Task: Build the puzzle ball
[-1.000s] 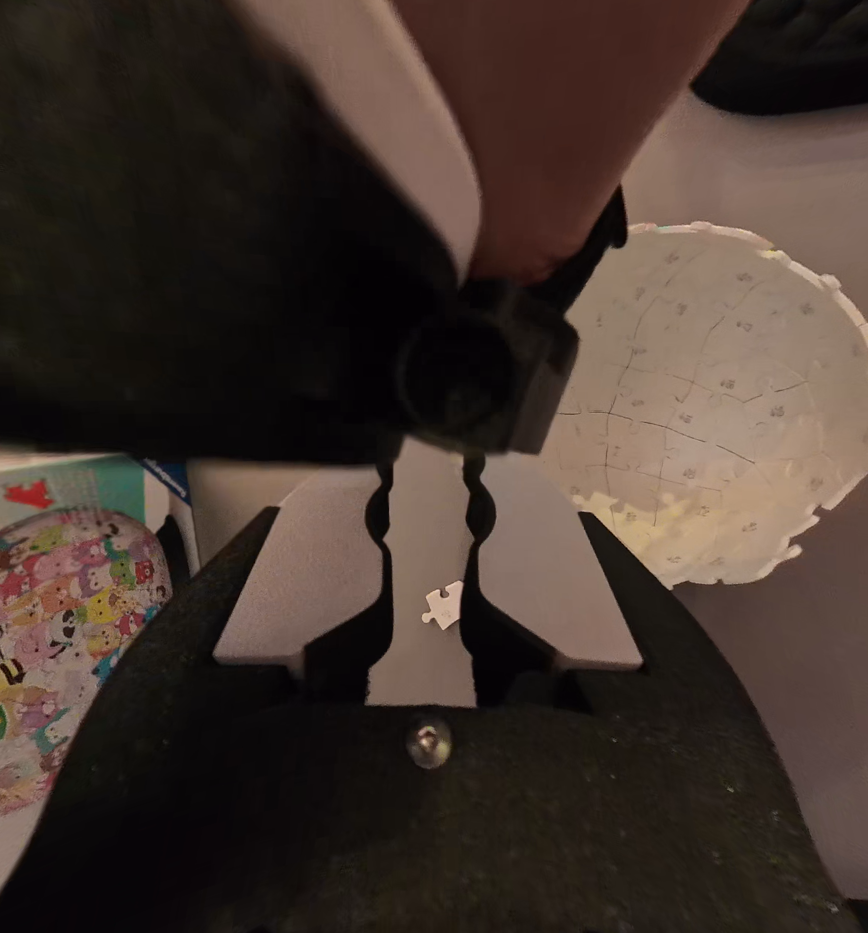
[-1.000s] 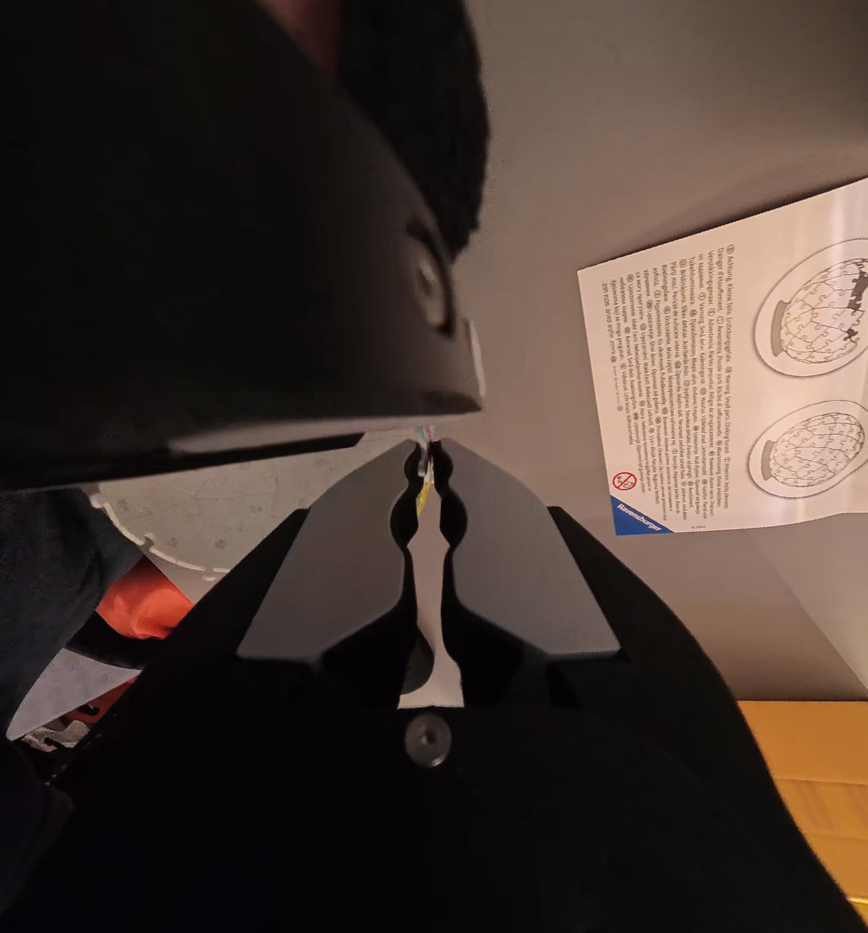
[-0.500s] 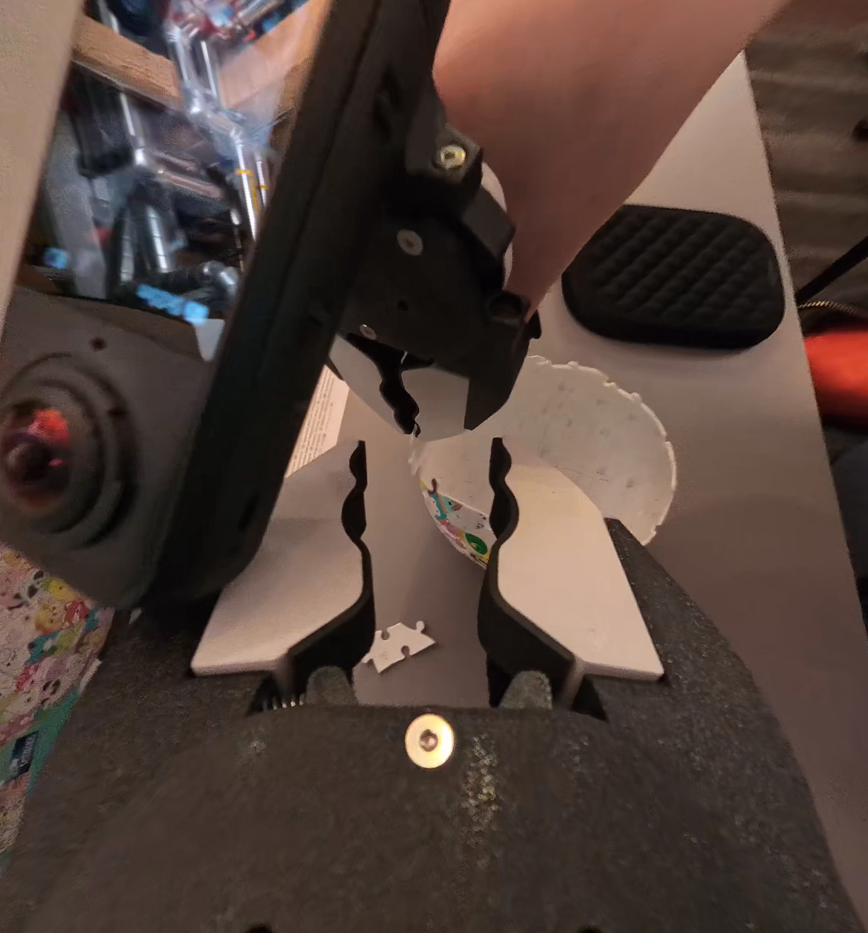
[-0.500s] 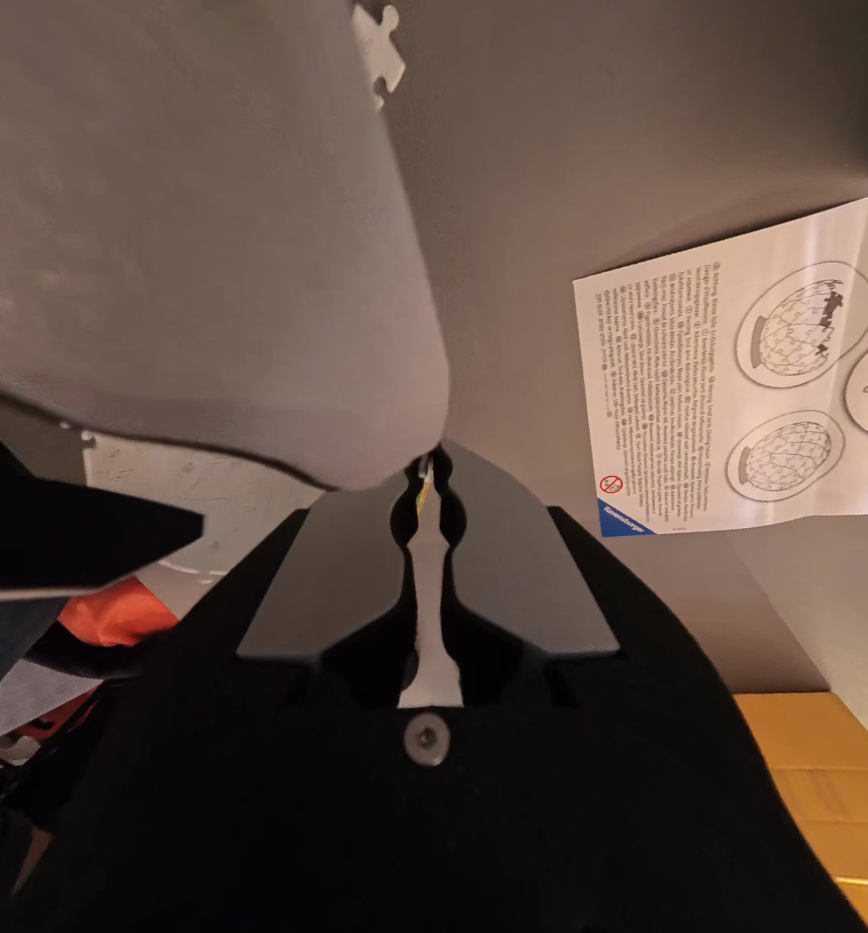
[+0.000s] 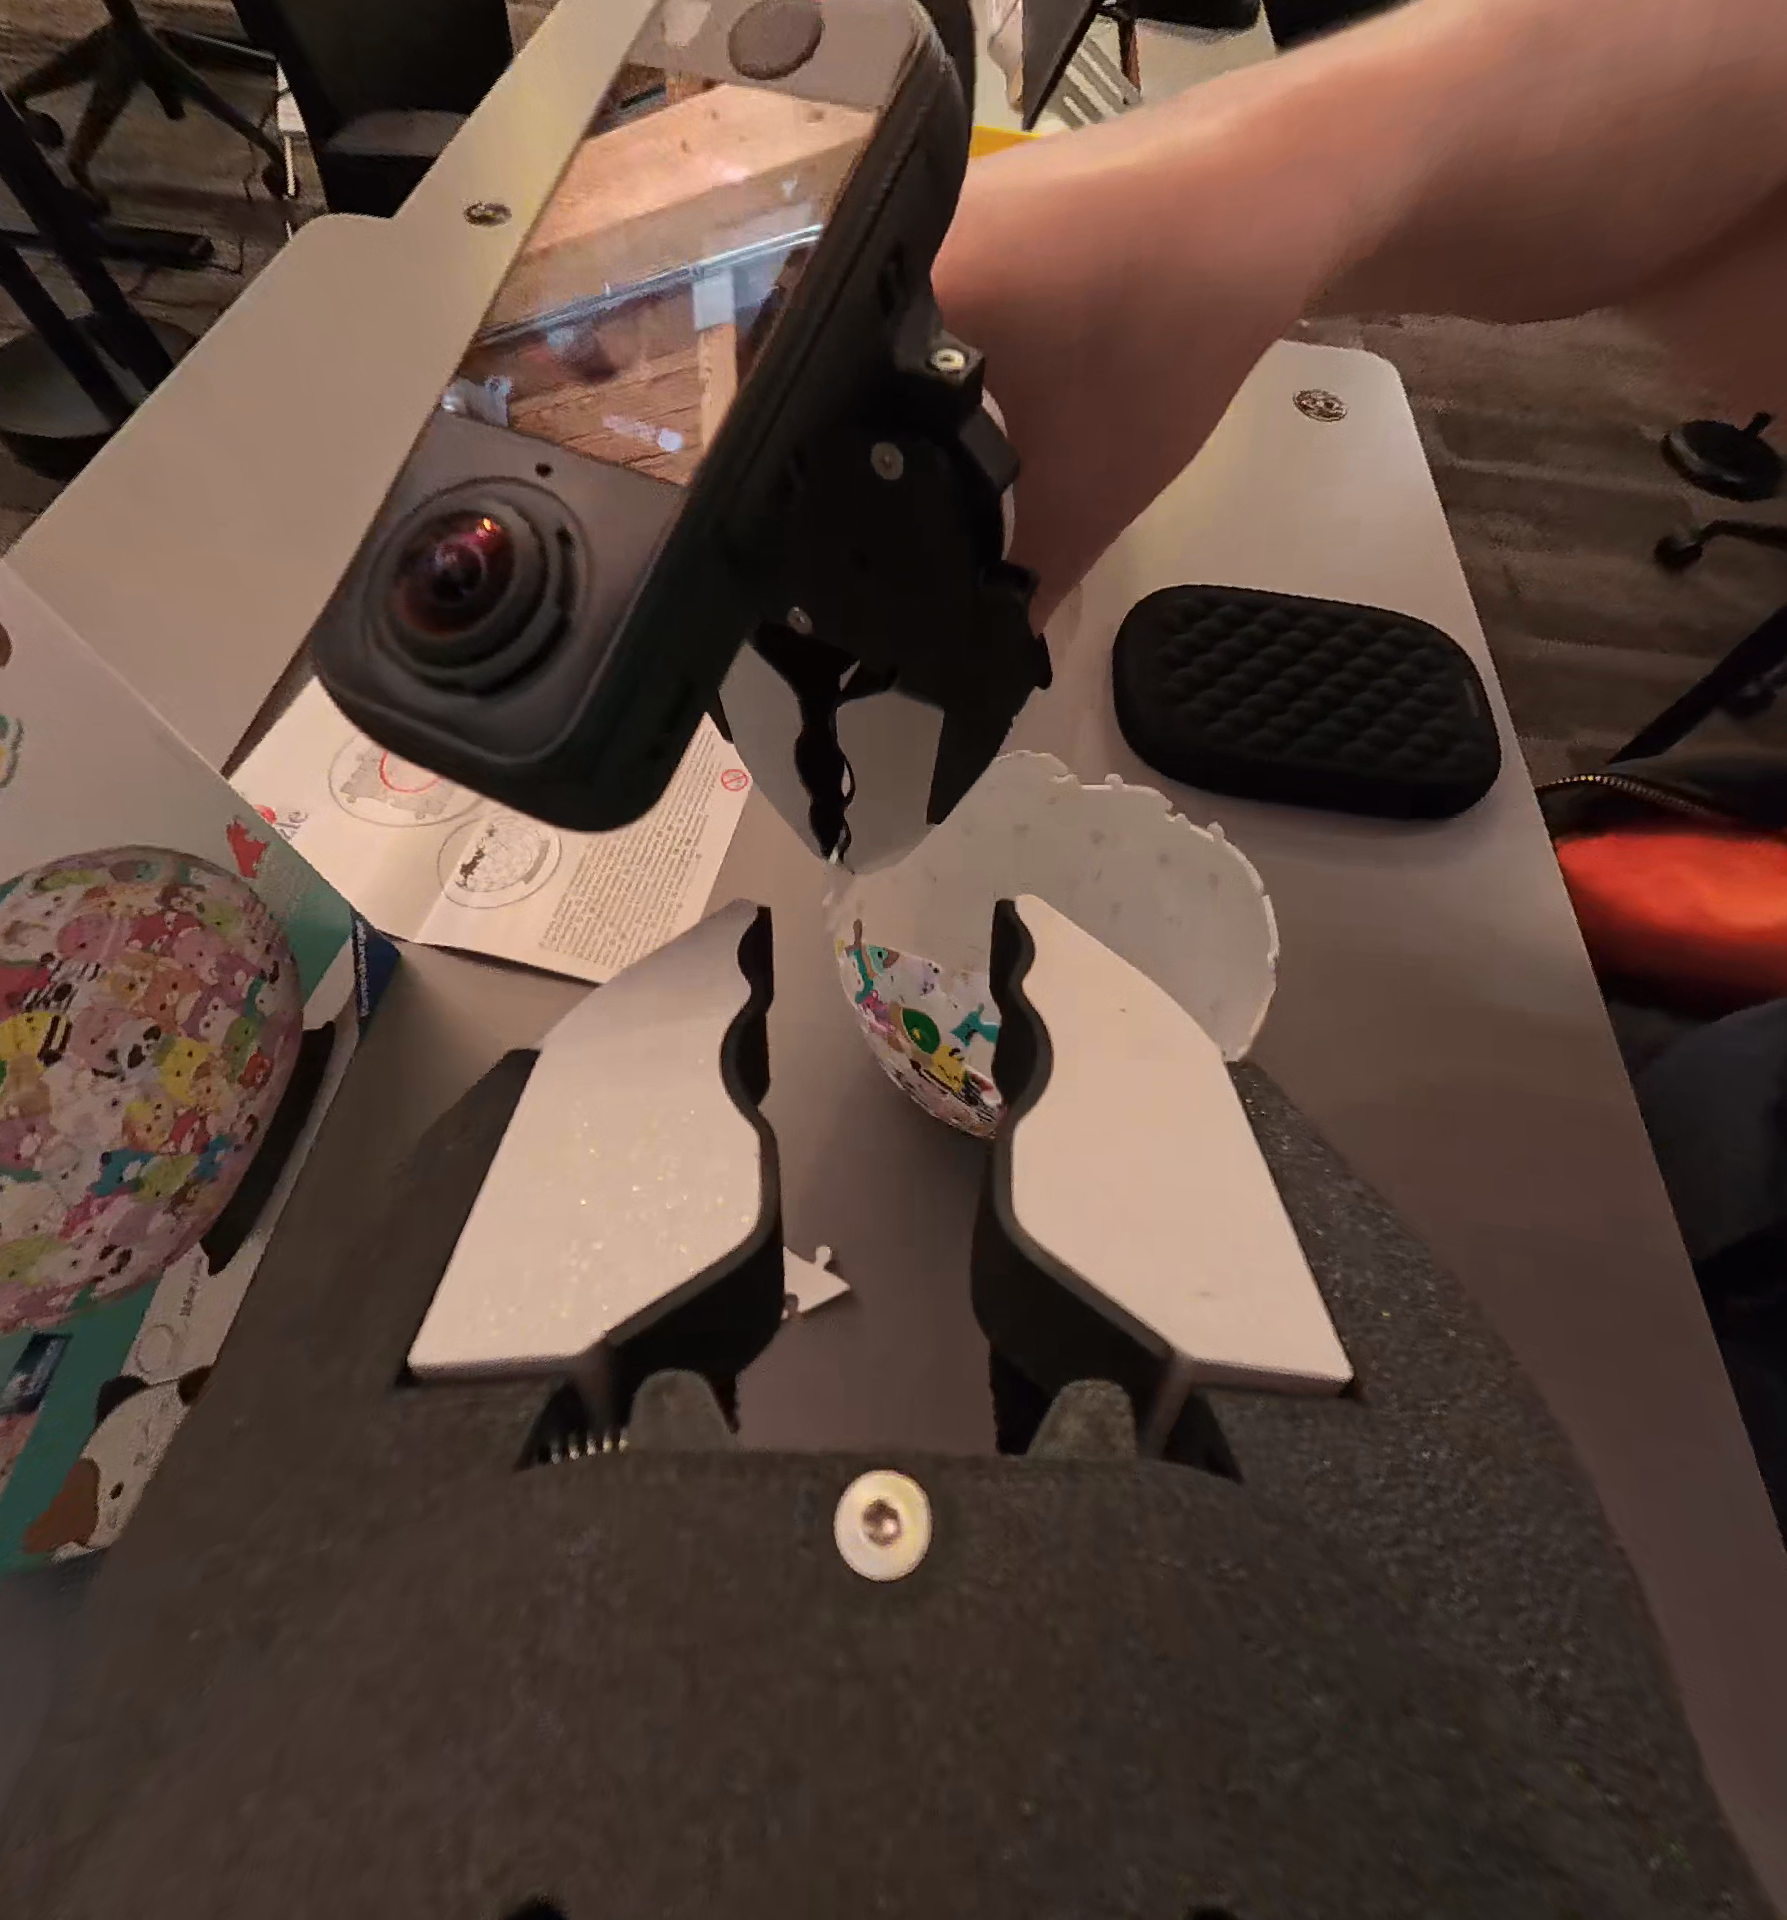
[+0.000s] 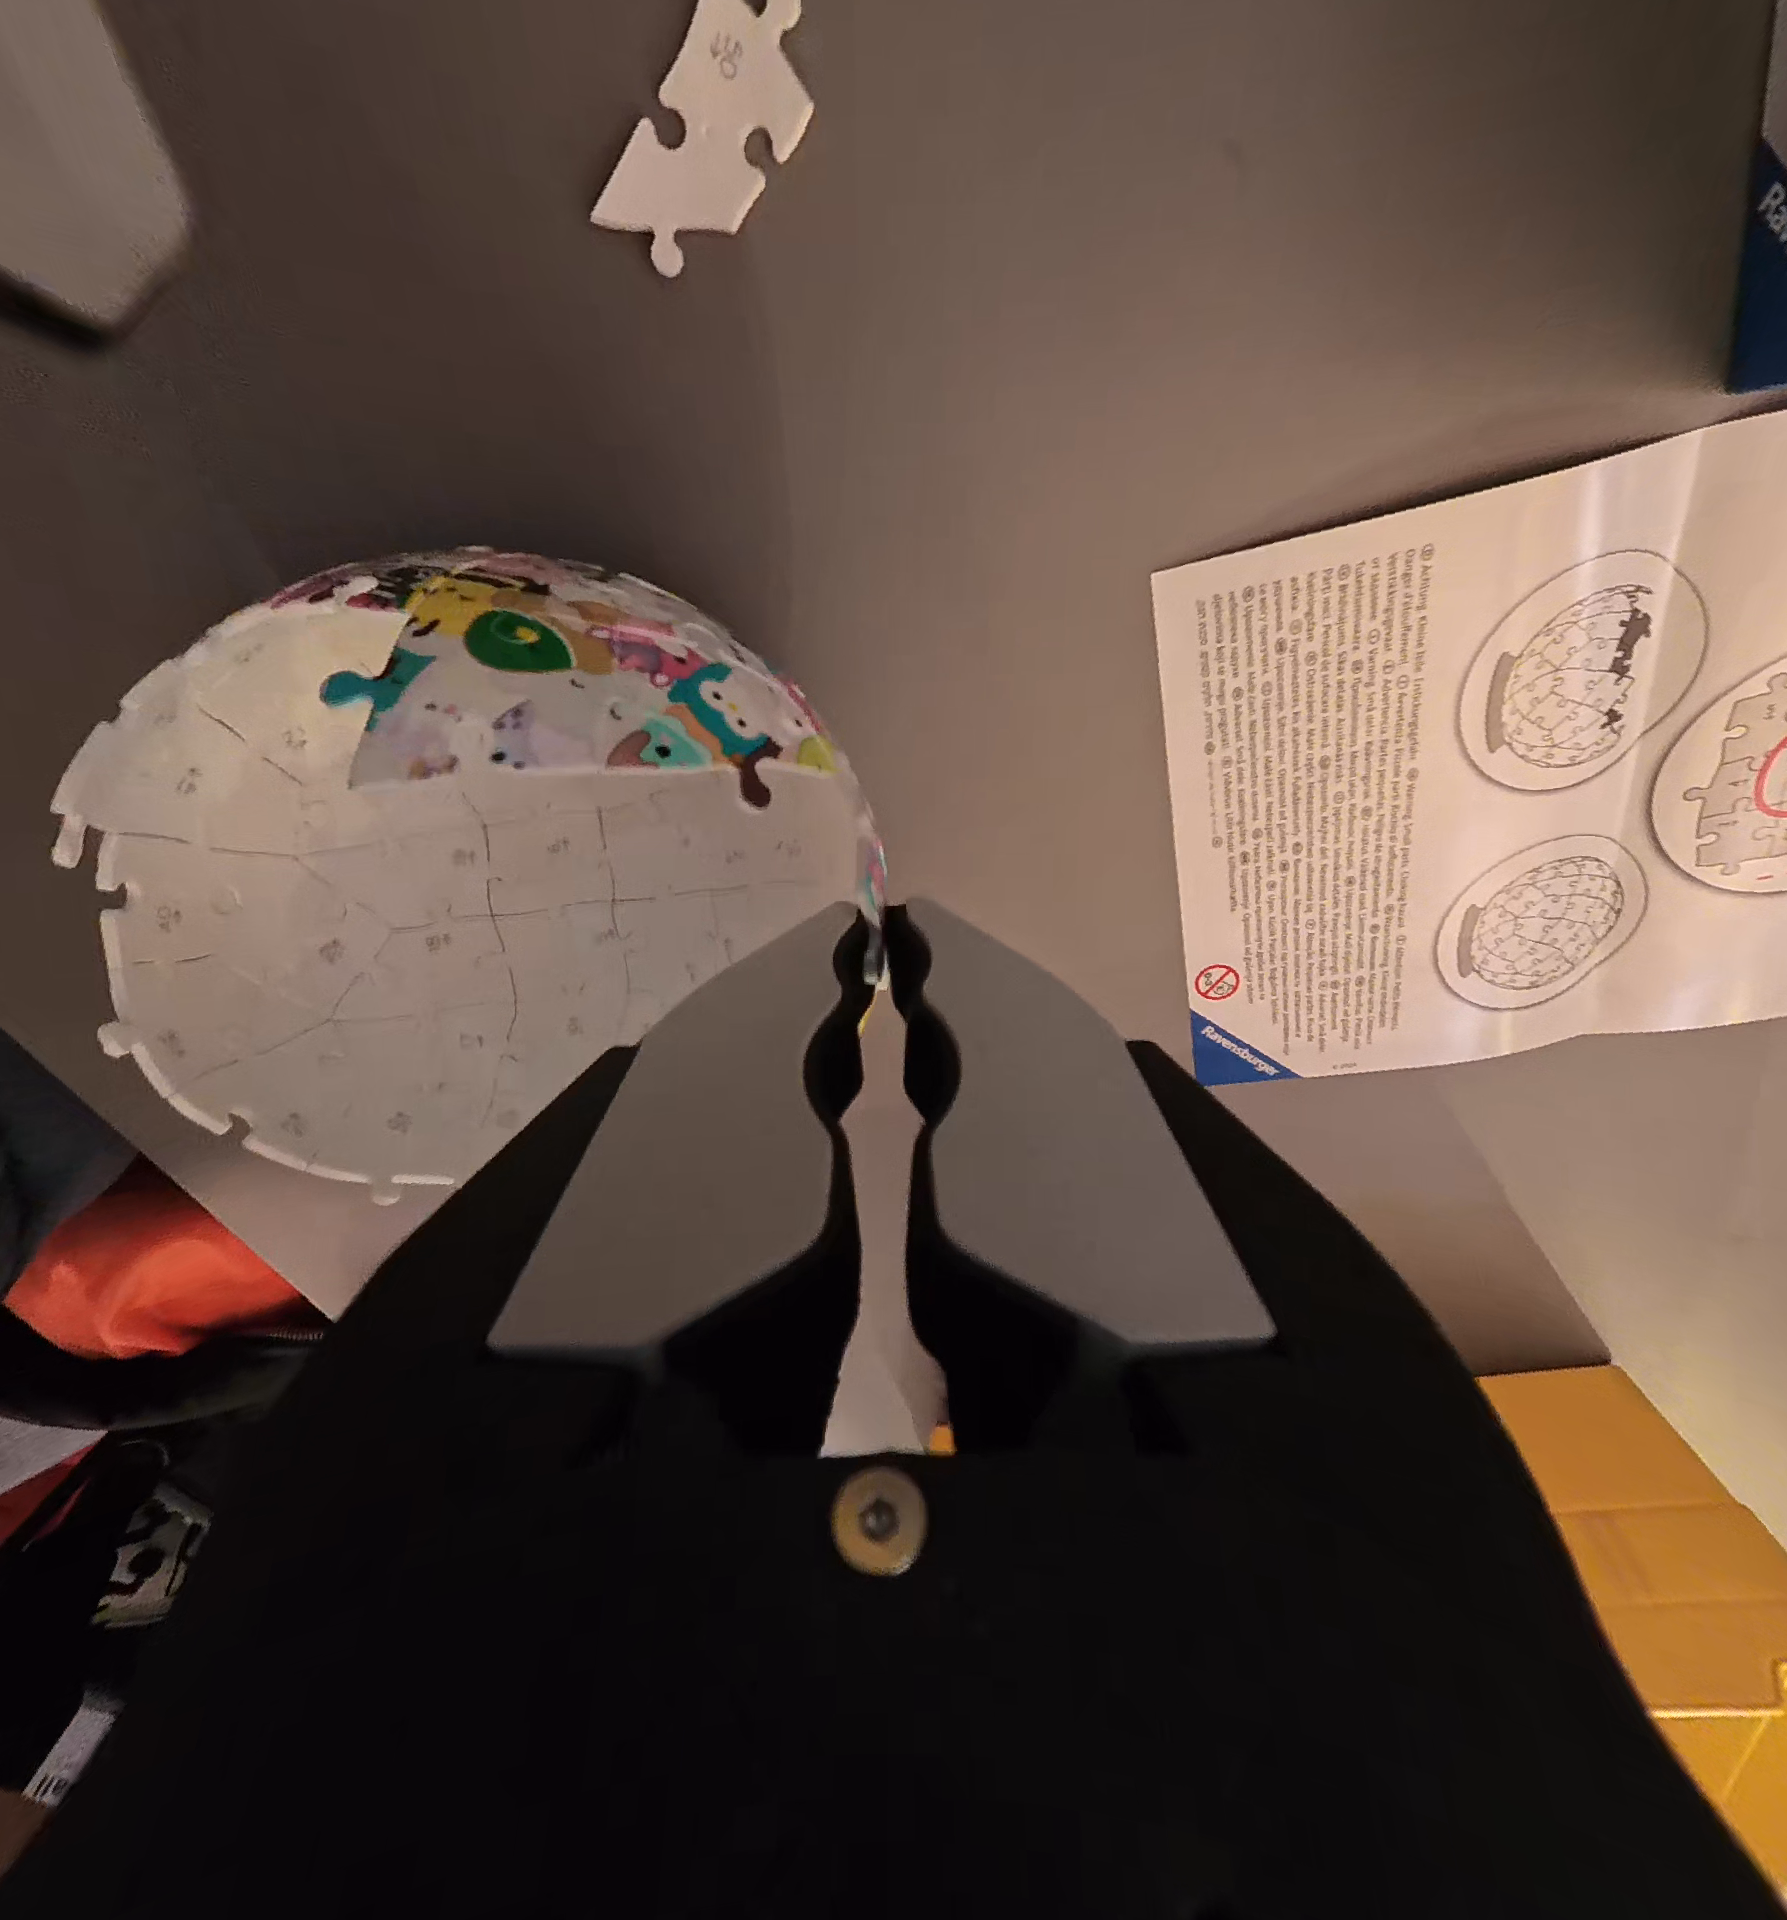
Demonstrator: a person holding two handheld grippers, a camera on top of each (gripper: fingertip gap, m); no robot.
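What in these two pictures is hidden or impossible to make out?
- Left wrist view: the loose piece is half covered by the left gripper's finger.
- Left wrist view: the puzzle box runs off the left edge.
- Right wrist view: whatever the right gripper pinches is only a sliver.

Half-built puzzle ball point(image 6: 473, 862) at centre left of the right wrist view: open shell, white inside, cartoon print outside, jagged tabbed rim. Loose white piece point(image 6: 707, 135) flat on grey tabletop at top centre, well apart from shell.
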